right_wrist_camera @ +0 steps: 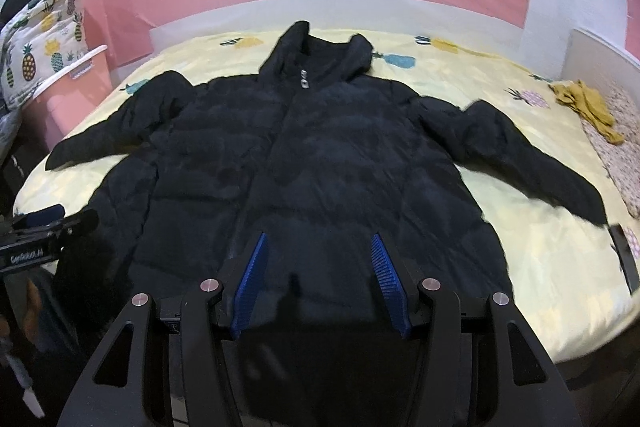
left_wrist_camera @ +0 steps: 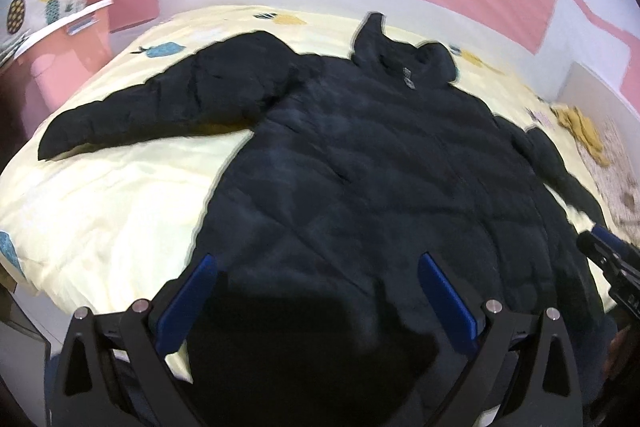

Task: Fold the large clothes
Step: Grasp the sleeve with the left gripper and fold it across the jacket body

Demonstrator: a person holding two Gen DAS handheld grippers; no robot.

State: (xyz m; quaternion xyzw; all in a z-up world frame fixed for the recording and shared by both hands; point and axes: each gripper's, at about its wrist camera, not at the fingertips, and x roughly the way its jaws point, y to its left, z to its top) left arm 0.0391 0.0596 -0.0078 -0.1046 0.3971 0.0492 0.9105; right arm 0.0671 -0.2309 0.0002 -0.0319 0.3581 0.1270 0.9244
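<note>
Ahead of our spread left claw and right claw, the black quilted hooded jacket lies flat, hem nearest us.

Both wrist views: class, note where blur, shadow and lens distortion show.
Left wrist view: the black jacket is smeared by motion blur and the bed bulges under fisheye distortion. Right wrist view: sharper, zipper pull readable, with dark shadow at the hem by the right gripper.

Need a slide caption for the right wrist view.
Black jacket spread flat on the bed, right gripper open above its hem.
</note>
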